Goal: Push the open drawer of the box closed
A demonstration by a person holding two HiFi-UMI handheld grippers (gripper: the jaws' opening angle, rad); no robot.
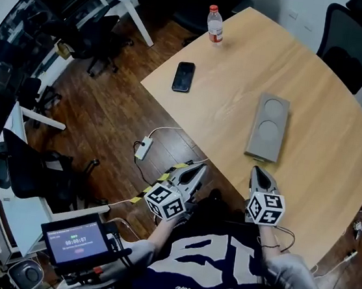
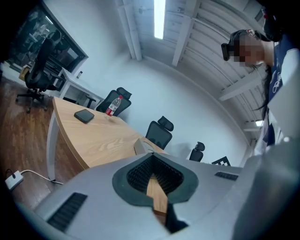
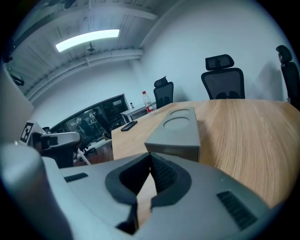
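A flat grey box (image 1: 267,127) with two round recesses in its top lies on the wooden table (image 1: 324,151). Its near end faces me, and I cannot make out a drawer from here. My left gripper (image 1: 199,169) hangs off the table's near edge, left of the box, jaws shut on nothing. My right gripper (image 1: 258,171) is just short of the box's near end, also shut and empty. In the right gripper view the box (image 3: 176,131) sits right beyond the closed tips of the right gripper (image 3: 150,155). In the left gripper view the left gripper (image 2: 151,157) points over the table, and only a corner of the box (image 2: 142,146) shows.
A black phone (image 1: 183,76) and a water bottle (image 1: 215,24) are on the far left part of the table. Office chairs (image 1: 351,37) stand behind it. A power strip (image 1: 144,148) with cable lies on the floor, and a screen (image 1: 77,242) sits at my lower left.
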